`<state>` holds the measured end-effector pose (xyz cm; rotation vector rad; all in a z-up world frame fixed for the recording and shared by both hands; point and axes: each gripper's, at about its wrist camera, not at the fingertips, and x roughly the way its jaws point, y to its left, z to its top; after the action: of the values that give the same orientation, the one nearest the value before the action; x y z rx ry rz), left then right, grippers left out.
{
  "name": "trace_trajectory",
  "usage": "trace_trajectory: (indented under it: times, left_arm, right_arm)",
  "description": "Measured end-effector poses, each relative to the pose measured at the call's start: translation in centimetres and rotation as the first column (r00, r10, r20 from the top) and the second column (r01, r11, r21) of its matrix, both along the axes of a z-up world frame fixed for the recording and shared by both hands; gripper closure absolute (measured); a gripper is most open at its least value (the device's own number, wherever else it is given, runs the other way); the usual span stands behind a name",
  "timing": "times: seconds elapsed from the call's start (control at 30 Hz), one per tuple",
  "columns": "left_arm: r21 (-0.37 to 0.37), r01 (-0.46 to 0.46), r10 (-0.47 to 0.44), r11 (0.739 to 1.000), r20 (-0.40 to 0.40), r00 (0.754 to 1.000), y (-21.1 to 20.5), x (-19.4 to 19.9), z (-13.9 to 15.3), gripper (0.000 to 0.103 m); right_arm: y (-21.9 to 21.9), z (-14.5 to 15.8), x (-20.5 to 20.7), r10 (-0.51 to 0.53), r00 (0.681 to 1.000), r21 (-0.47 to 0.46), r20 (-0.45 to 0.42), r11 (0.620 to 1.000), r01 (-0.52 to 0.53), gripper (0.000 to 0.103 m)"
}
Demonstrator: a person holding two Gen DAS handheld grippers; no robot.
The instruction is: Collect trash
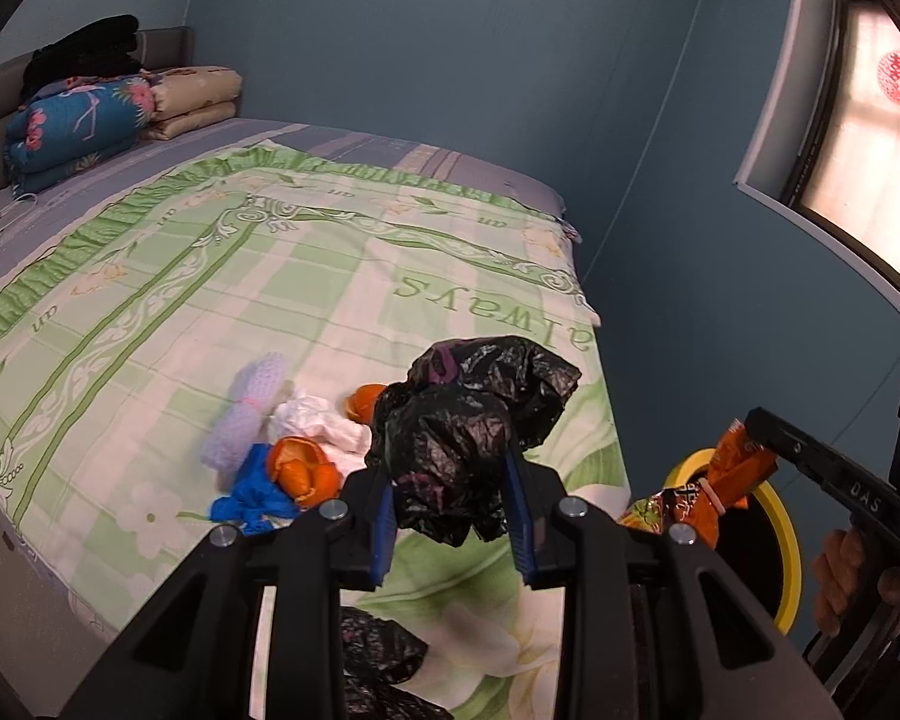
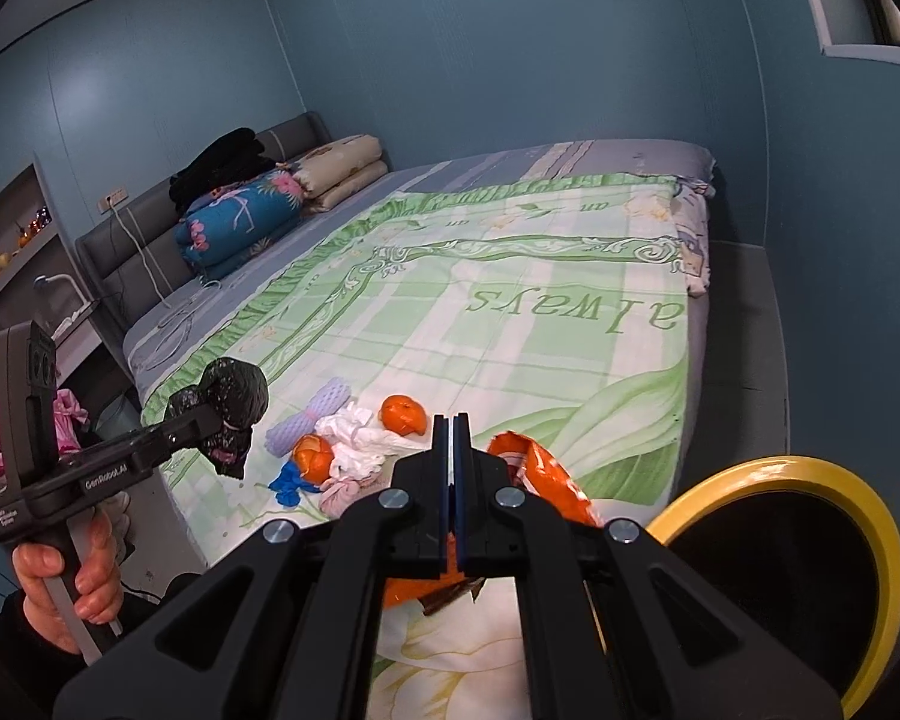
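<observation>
The left gripper (image 1: 453, 516) has its blue pads (image 1: 384, 531) pressed against a crumpled black plastic bag (image 1: 468, 420), which bulges up and forward out of the jaws and hangs clear above the bed; from the right wrist view the same bag (image 2: 228, 414) shows as a dark wad at the tip of the left gripper (image 2: 210, 420), with the person's left hand (image 2: 69, 576) wrapped round the handle below. The right gripper (image 2: 452, 480) has its two fingers drawn fully together, pinching an orange snack wrapper (image 2: 546, 480) that crumples out to the right of them and trails below. In the left wrist view that wrapper (image 1: 720, 480) hangs from the right gripper (image 1: 756, 426) directly in front of the mouth of a yellow-rimmed bin (image 1: 792, 552), and the right hand (image 1: 852, 576) grips the handle below. The bin (image 2: 810, 468) stands just beside the near corner of the bed, its inside dark. Still lying on the green and white bedspread (image 1: 270, 276), near its front edge, is a small heap: two pieces of orange peel (image 1: 303, 471), crumpled white tissue (image 1: 324, 423), a blue scrap (image 1: 252, 498) and a pale purple foam net (image 1: 246, 414), all touching or close together. A second black bag (image 1: 372, 660) lies on the bedspread under the left gripper. Folded quilts (image 1: 72, 126) and dark clothes (image 1: 84, 48) are stacked at the headboard, well apart from the heap.
</observation>
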<state>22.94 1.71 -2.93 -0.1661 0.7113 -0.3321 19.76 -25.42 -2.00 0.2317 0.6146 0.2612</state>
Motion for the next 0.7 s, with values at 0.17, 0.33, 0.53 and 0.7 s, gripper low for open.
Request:
trace_trajectory:
  times: [0.17, 0.33, 0.53, 0.7]
  left_arm:
    - [0.007, 0.056, -0.056, 0.998, -0.002, 0.998, -2.5, -0.2, 0.1, 0.075]
    - [0.008, 0.114, -0.114, 0.993, -0.002, 0.993, -5.2, -0.2, 0.2, 0.075]
    - [-0.005, 0.173, -0.173, 0.985, -0.005, 0.985, -7.9, -0.2, 0.0, 0.075]
    - [-0.024, 0.182, -0.183, 0.983, -0.023, 0.983, -8.4, 0.2, -0.3, 0.075]
  right_arm:
    - [-1.7, 0.4, -0.5, -0.041, 0.999, -0.001, 0.008, 0.999, 0.041, 0.103]
    - [-3.4, 0.8, -1.0, -0.084, 0.996, 0.002, 0.017, 0.996, 0.084, 0.103]
    - [-5.0, 0.9, -1.5, -0.106, 0.994, 0.012, 0.013, 0.994, 0.106, 0.103]
    - [-5.0, -0.3, -1.2, -0.072, 0.997, 0.028, -0.039, 0.997, 0.074, 0.103]
